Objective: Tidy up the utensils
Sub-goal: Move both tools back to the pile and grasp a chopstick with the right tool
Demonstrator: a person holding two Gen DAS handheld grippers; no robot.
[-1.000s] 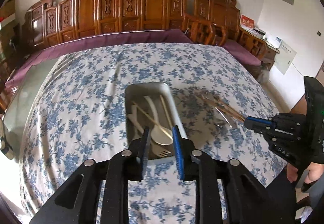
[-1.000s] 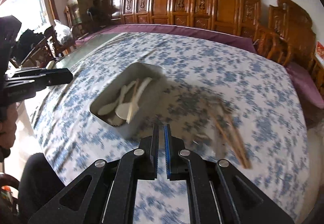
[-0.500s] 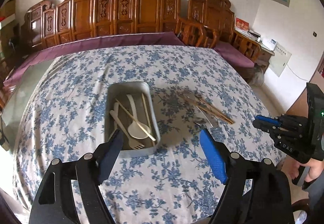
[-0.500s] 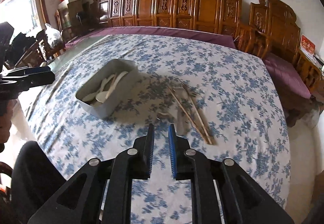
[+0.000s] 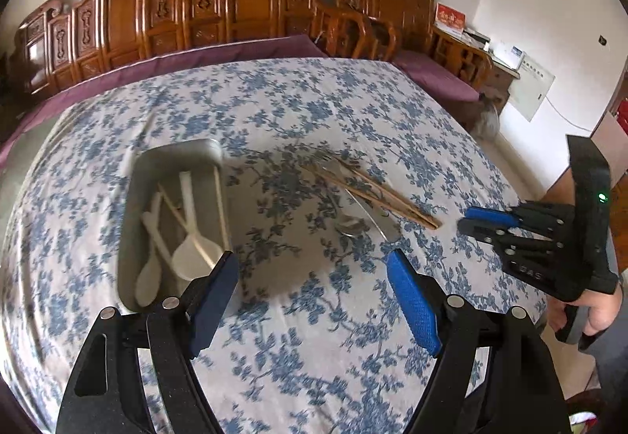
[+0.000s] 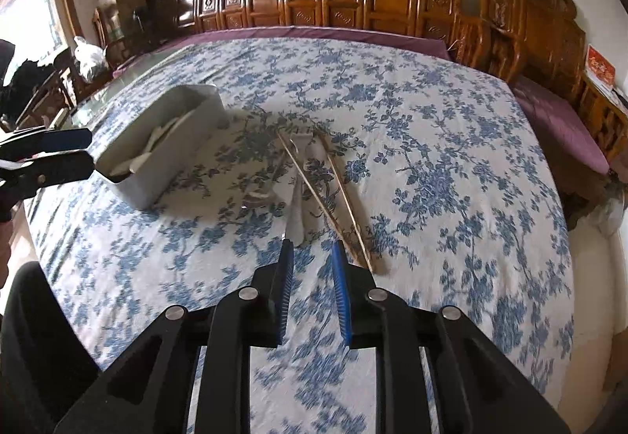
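Several utensils already sit in the grey tray (image 5: 131, 222); more remain outside it. Worktop (image 5: 314, 336) under a blue floral cloth. Tray toward the left side, holding white spoons (image 5: 194, 251) and pale chopsticks (image 5: 221, 206). Loose on the cloth right of the tray: brown chopsticks (image 5: 373, 194) and a metal spoon (image 5: 351, 228) beside a flat metal piece, too blurred to name. Left tongs (image 5: 312, 267) spread wide, empty. Right tongs (image 6: 312, 253) part open, empty, just short of the loose pile. Roughly half done, I judge.
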